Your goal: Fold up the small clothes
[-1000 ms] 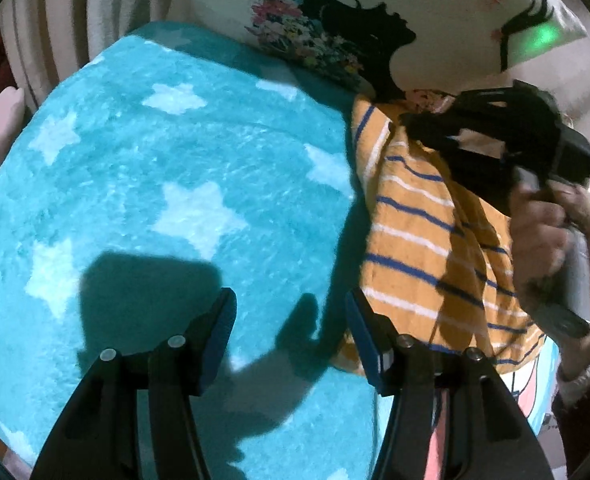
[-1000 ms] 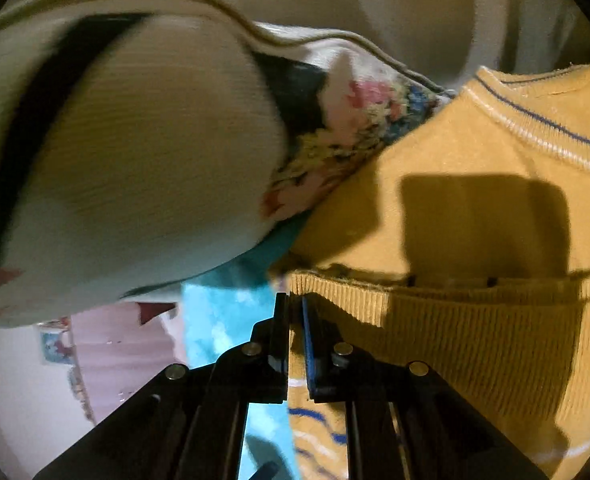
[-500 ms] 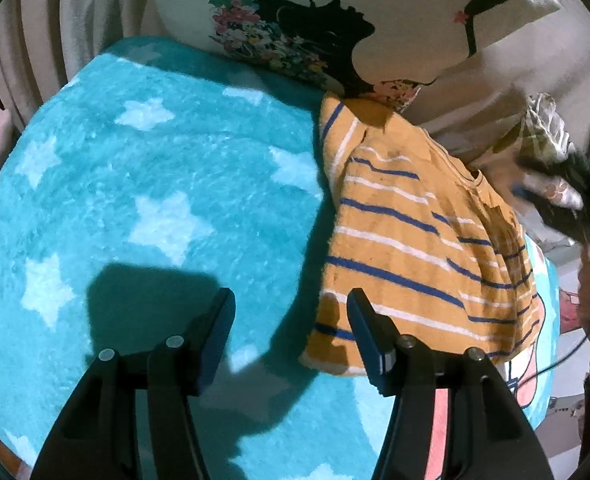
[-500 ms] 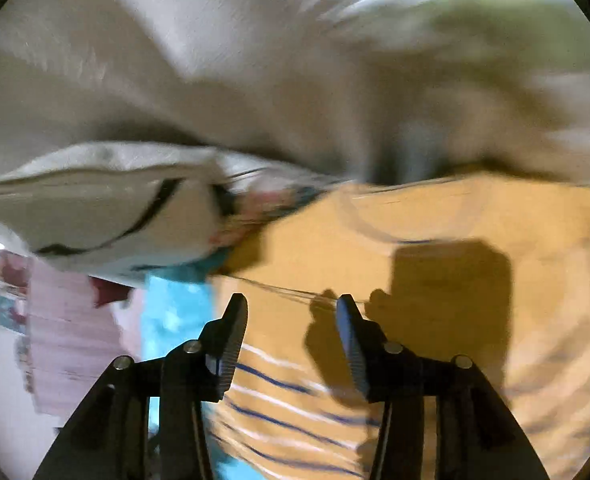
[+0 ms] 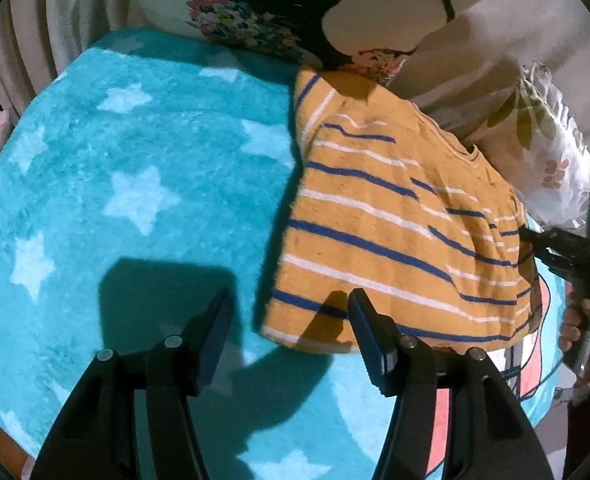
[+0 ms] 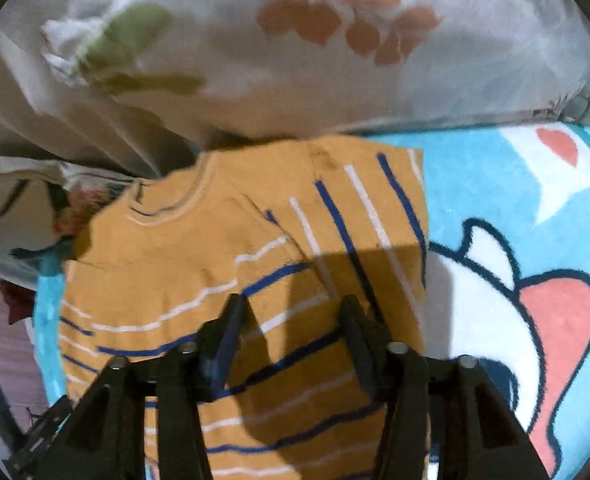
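**Striped shirt partly folded, both claws free**

The small yellow shirt (image 5: pixel 395 216) with blue and white stripes lies on the turquoise star blanket (image 5: pixel 135 168), ahead and to the right of the left claw (image 5: pixel 289 332). One side panel appears already turned in over the body, since the stripes on that flap run crosswise to the rest. The fold looks about half done: the hem is not yet brought up toward the collar, and the near corner is loose and slightly bunched. That is a judgement from how the cloth lies.

The left claw hangs above the blanket with its jaws apart and nothing between them; the shirt's near corner sits just past its right finger. The right claw (image 6: pixel 291 332) hovers over the lower part of the shirt, its jaws closing, with no cloth pinched between them.

The left view shows what the right one misses: the wide bare stretch of blanket to the claw's left, the flowered pillow (image 5: pixel 263 20) beyond the shirt, and the person's right hand (image 5: pixel 583 332) at the far right edge. The right view alone shows the shirt's collar (image 6: pixel 167 208) far ahead of the claw, the folded flap's crosswise stripes, a cartoon print on the blanket (image 6: pixel 527 304) to the right, and a blurred leaf-patterned cushion (image 6: pixel 295 40) beyond.
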The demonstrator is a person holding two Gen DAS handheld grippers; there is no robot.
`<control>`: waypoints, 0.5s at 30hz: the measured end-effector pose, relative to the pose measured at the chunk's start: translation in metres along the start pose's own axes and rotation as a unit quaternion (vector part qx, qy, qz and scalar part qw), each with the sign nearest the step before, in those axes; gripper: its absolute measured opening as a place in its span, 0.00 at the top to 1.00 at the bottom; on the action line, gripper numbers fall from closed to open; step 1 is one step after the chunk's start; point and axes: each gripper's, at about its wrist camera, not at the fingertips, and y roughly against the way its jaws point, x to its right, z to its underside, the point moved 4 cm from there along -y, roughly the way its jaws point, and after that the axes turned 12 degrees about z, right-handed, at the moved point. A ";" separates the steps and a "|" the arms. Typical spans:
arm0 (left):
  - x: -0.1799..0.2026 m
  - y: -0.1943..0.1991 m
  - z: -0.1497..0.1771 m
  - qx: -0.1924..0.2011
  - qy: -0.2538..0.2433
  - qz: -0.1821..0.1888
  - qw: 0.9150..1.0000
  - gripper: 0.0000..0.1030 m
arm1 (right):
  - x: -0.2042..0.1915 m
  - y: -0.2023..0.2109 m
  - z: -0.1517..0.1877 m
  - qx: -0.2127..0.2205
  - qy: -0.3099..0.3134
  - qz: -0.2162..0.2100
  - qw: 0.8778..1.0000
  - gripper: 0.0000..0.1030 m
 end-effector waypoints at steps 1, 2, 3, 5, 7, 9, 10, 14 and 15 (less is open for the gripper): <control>0.002 0.001 0.001 0.001 -0.002 -0.002 1.000 0.43 | 0.002 -0.005 -0.001 -0.002 0.003 0.021 1.000 0.72; 0.003 0.002 0.002 0.002 -0.002 -0.004 1.000 0.43 | -0.002 -0.010 -0.004 -0.002 0.003 0.035 0.999 0.76; 0.002 0.003 0.002 0.003 0.000 -0.005 1.000 0.43 | 0.000 -0.013 -0.007 0.001 0.000 0.044 0.999 0.76; -0.002 0.005 0.003 0.004 0.007 -0.006 1.000 0.43 | 0.001 -0.018 -0.012 0.001 0.002 0.064 0.998 0.75; -0.006 0.007 0.002 0.007 0.017 -0.005 1.000 0.43 | 0.000 -0.021 -0.015 -0.002 0.006 0.073 0.997 0.73; -0.011 0.010 0.000 0.011 0.028 0.000 1.000 0.43 | -0.002 -0.017 -0.018 -0.001 0.002 0.060 0.998 0.71; -0.013 0.012 -0.001 0.014 0.032 0.002 0.999 0.43 | -0.001 -0.013 -0.018 0.002 -0.005 0.043 0.999 0.71; -0.015 0.016 -0.001 0.028 0.041 0.032 0.998 0.36 | 0.028 0.017 -0.006 0.015 -0.062 -0.058 0.996 0.67; -0.015 0.017 0.000 0.030 0.044 0.042 0.998 0.32 | 0.034 0.023 0.000 0.019 -0.069 -0.077 0.994 0.61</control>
